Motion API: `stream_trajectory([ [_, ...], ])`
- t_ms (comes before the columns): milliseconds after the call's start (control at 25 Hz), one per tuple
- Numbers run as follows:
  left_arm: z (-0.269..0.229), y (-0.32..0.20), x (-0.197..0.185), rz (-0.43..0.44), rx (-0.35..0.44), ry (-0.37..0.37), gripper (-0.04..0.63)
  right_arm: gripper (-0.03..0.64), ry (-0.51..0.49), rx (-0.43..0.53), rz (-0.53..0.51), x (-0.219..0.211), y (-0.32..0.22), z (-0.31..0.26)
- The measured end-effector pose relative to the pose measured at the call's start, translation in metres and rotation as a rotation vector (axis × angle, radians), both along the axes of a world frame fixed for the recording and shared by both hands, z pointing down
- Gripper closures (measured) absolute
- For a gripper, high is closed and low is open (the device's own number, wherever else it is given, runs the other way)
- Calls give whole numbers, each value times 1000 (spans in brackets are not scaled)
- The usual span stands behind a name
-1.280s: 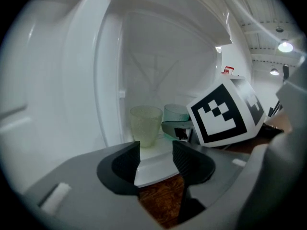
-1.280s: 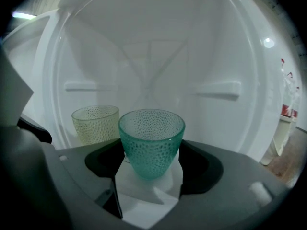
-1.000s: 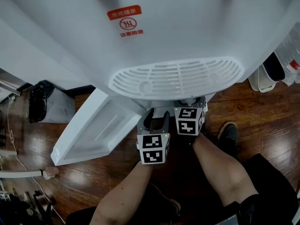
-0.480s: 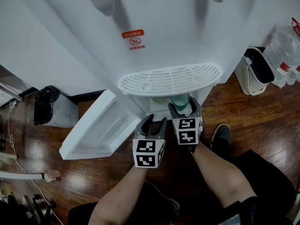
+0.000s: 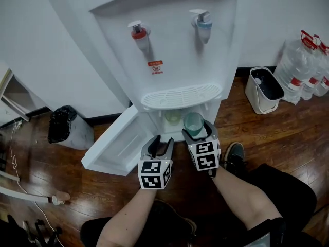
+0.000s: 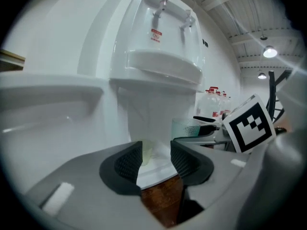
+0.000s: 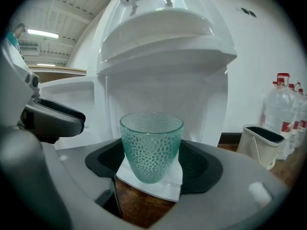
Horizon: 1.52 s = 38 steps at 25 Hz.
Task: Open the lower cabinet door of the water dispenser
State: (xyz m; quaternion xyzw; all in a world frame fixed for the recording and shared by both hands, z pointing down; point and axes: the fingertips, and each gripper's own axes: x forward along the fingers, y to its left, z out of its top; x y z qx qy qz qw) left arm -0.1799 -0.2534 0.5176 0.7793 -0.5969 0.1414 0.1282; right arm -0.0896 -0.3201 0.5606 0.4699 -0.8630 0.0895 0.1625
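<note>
The white water dispenser (image 5: 169,50) stands against the wall, and its lower cabinet door (image 5: 115,148) hangs open to the left. Held upright in front of the open cabinet is a teal dimpled glass cup (image 5: 194,122) (image 7: 151,145), with my right gripper (image 5: 198,128) (image 7: 151,164) shut on it. To its left, my left gripper (image 5: 159,141) (image 6: 157,159) is open with nothing between its pads; its jaws have just been closing a little. A pale green cup (image 5: 173,117) stands inside the cabinet.
A white waste bin (image 5: 262,89) and several large water bottles (image 5: 303,66) stand to the right of the dispenser. A black bag (image 5: 61,122) lies on the left. The person's shoe (image 5: 234,156) rests on the wooden floor (image 5: 277,138) just right of the grippers.
Both grippers have risen and drawn back from the cabinet. The teal cup has come out from under the drip tray in the right gripper. The door has stayed open.
</note>
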Motion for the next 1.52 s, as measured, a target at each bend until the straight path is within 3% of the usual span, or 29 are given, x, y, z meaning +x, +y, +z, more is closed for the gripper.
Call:
stream_trajectory([
  [360, -58, 40, 17, 95, 57, 23, 413, 262, -4, 25, -53, 12, 51, -56],
  [720, -119, 79, 9, 156, 129, 46, 428, 261, -13, 48, -114, 21, 94, -121],
  [960, -166, 114, 6, 172, 200, 283, 428, 261, -53, 36, -144, 28, 132, -171],
  [1040, -176, 121, 4, 170, 228, 260, 432, 261, -73, 39, -157, 31, 144, -188],
  [1160, -184, 129, 9, 195, 247, 169, 458, 261, -88, 41, -184, 37, 161, -211],
  [1320, -201, 141, 27, 269, 275, 150, 538, 261, -92, 40, -243, 43, 184, -239],
  [1360, -207, 142, 30, 281, 288, 155, 473, 261, -93, 44, -264, 44, 190, -246],
  [1520, -228, 144, 35, 295, 324, 189, 457, 261, -85, 63, -318, 52, 208, -275],
])
